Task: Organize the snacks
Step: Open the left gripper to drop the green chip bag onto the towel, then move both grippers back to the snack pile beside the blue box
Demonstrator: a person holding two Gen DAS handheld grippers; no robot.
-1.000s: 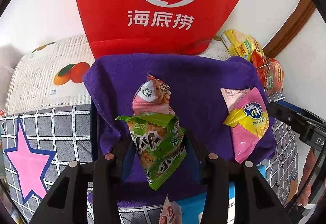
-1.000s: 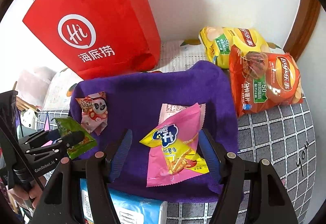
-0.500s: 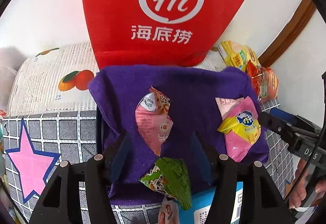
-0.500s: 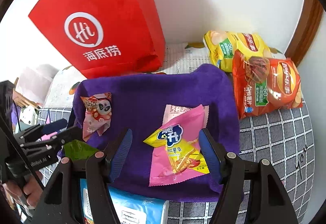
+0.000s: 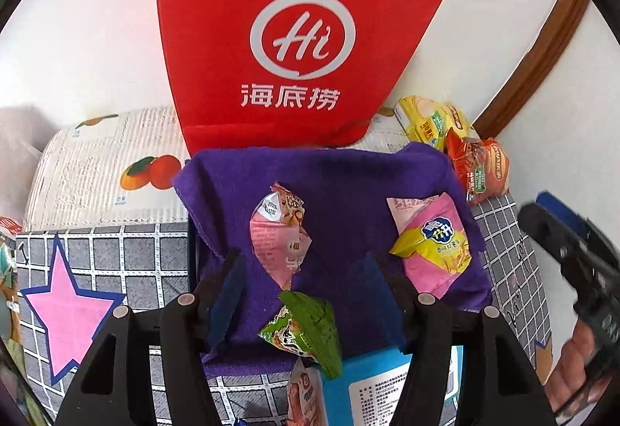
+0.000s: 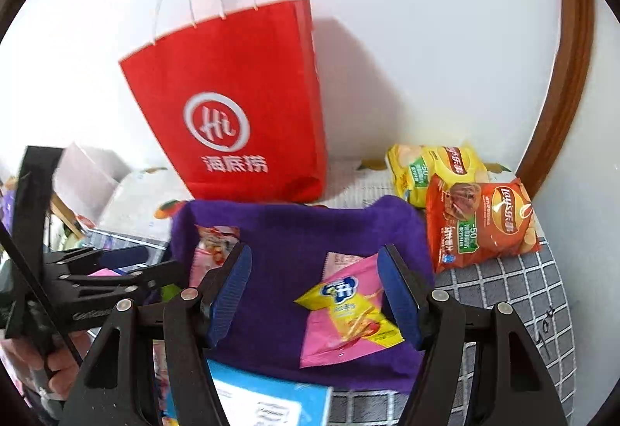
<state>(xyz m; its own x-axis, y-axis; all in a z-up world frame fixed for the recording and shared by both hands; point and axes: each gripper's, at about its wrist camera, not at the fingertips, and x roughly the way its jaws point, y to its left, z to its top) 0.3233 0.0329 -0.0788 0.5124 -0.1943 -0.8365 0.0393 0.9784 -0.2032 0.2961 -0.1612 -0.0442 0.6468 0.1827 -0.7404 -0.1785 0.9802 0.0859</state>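
Crumpled green snack packet (image 5: 306,329) lying on purple cloth (image 5: 341,178), between left hand-held gripper (image 5: 306,278) open jaws; right hand-held gripper (image 6: 314,290) open too.

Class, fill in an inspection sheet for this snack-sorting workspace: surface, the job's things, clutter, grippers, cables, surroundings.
Surface: purple towel over a grey checked cloth.
Job's things: green packet, pink panda packet and pink-and-yellow packet on the towel; yellow chip bag and orange chip bag beside it.
Clutter: blue box at the towel's near edge.
Grippers: left gripper open, empty; right gripper open, above the pink-and-yellow packet.
Cables: nothing seen.
Surroundings: red paper bag, white wall.
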